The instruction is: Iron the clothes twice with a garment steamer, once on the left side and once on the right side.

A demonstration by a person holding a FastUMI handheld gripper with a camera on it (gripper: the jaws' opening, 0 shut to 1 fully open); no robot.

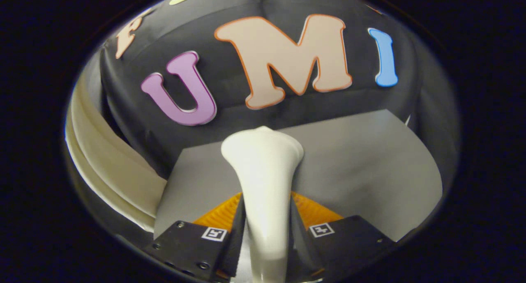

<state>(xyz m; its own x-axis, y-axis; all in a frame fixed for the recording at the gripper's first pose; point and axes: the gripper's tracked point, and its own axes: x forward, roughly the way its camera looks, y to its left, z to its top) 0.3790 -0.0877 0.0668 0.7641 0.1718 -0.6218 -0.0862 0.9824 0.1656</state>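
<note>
A white garment steamer (263,159) runs forward between my fingers, its handle narrow at the pads and its head flaring wide just ahead of them. My gripper (266,217) is shut on the steamer's handle, with a finger (218,215) pressing on each side. The steamer's head hangs over a flat grey surface (361,159). Left of the fingers a cream-coloured band (107,159), smooth and curved, sweeps up past the grey surface; whether it is the garment I cannot tell. The steamer's face points away from me and is hidden.
The booth's black cloth wall (287,110) stands close behind the grey surface. The grey surface's far edge and right corner (390,114) lie beyond the steamer's head.
</note>
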